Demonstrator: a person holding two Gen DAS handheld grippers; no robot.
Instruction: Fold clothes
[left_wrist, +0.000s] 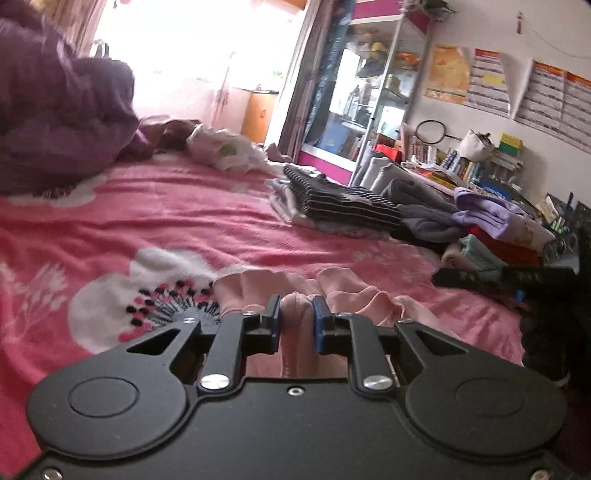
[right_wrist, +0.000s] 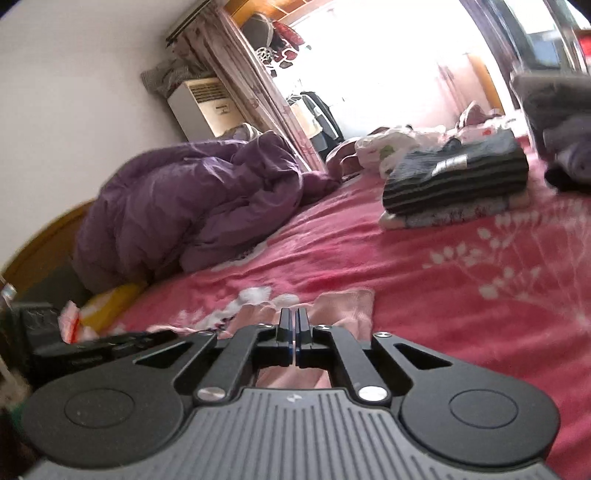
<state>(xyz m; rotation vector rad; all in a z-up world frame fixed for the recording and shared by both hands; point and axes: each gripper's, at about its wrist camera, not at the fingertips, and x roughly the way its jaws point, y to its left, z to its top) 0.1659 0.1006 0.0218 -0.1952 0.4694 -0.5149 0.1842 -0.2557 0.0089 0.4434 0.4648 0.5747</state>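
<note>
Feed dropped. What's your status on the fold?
Left gripper shut on pink garment. Right gripper shut on it too. Bedspread ahead bare.

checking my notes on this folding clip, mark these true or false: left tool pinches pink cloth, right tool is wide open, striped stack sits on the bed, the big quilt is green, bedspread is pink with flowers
1. The left tool pinches the pink garment: true.
2. The right tool is wide open: false, its jaws are shut over the same garment.
3. A folded striped stack sits on the bed: true.
4. The bunched quilt is green: false, it is purple.
5. The bedspread is pink with white flowers: true.
</note>
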